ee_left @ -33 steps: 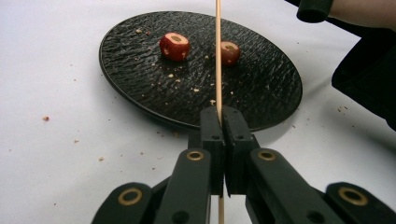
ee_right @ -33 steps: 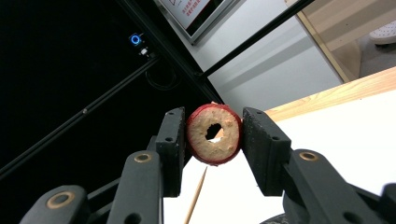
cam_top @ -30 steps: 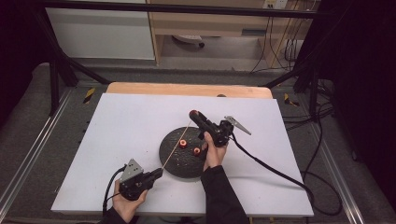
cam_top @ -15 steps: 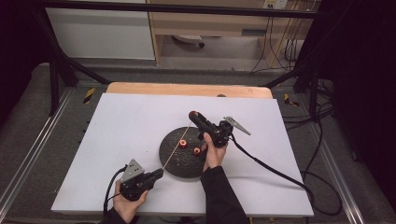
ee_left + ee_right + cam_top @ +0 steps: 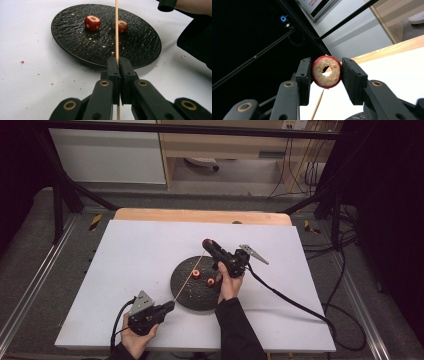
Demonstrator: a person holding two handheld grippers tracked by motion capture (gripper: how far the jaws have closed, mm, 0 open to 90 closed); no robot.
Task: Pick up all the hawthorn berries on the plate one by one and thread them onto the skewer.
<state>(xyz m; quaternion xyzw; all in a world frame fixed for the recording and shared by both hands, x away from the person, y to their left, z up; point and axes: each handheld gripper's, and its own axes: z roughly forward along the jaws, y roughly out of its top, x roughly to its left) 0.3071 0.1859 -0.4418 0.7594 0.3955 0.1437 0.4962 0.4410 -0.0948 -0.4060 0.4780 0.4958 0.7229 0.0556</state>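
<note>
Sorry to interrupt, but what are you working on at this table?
A person is threading fruit onto a skewer. The left tongs are shut on a thin wooden skewer that slants up over a black plate. The right tongs grip a red cored fruit piece near the skewer's tip. Two more pieces wait on the plate.

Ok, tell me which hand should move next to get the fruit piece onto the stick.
Right. The right claw already holds the cored fruit piece, its hole near the tip of the stick. The left claw only clamps the stick's other end, steadying it.
</note>
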